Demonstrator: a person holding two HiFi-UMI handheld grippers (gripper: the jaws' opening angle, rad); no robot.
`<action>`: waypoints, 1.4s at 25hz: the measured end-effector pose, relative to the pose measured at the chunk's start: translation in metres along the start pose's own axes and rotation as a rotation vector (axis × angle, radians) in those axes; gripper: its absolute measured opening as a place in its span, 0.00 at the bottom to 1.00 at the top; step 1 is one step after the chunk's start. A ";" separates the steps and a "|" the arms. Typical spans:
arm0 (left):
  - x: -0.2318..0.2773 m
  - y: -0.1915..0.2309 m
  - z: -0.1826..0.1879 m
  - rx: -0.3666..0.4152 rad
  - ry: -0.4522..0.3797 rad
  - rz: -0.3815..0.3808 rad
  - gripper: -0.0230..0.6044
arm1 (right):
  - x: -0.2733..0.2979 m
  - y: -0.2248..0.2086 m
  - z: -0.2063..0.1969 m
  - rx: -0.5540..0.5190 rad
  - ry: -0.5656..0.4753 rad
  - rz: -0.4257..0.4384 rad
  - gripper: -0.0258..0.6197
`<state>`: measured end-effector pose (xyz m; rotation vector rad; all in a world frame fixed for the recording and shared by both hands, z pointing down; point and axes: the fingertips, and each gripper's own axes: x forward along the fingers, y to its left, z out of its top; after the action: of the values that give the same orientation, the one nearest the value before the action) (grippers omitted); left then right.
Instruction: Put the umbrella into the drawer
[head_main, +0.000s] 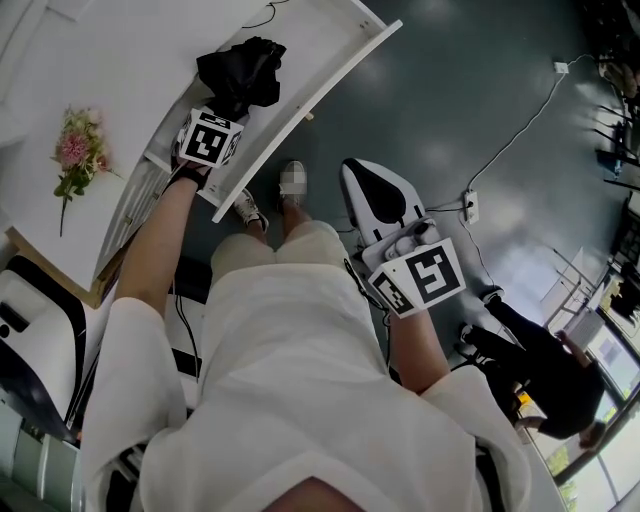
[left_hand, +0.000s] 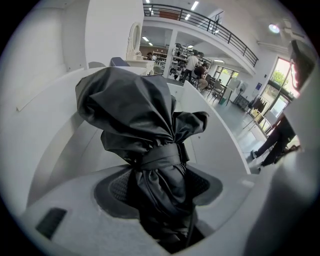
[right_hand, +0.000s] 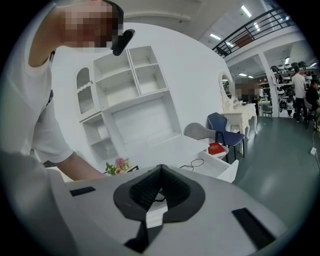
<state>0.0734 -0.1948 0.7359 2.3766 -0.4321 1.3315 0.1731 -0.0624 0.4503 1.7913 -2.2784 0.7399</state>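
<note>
Evidently the step in hand is setting the umbrella (left_hand: 137, 115) down inside the open drawer (head_main: 315, 45). The left tongs (left_hand: 159, 186) pinch it just short of its strap (left_hand: 160, 156), one pad on either side of the folded cloth. In the head view it hangs over the drawer's white floor at about eleven o'clock from the person, its loose end pointing toward one o'clock. Whether it already touches the floor I cannot tell.

To do this well, I would bring the bundle low and lay it lengthwise, well inside the front panel that runs from seven to one o'clock, so that nothing overhangs the rim. The pads should spread only once the cloth rests on the floor; a release from height would likely let it roll or flop against the wall. The tongs then need to back out straight, since soft cloth could snag on a pad. The right tongs (right_hand: 159, 172) are pressed together at the tips with nothing between them, off at four o'clock and well apart from the drawer.

The umbrella is a black, compact folding one, its canopy gathered and cinched by a flat strap. Beyond the strap the cloth puffs out in glossy, crumpled folds. It looks soft and light, likely to sag rather than hold its shape. Its handle is hidden.
</note>
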 end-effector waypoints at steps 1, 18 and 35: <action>0.003 0.000 0.000 0.001 0.003 -0.001 0.45 | -0.001 -0.001 -0.002 0.004 0.003 -0.003 0.04; 0.043 0.003 -0.007 0.088 0.067 0.027 0.46 | -0.010 -0.027 -0.028 0.097 0.024 -0.059 0.04; 0.058 0.005 -0.015 0.100 0.003 0.042 0.51 | -0.033 -0.044 -0.025 0.087 0.010 -0.078 0.04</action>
<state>0.0896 -0.1966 0.7939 2.4592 -0.4261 1.4060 0.2192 -0.0296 0.4716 1.8971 -2.1883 0.8445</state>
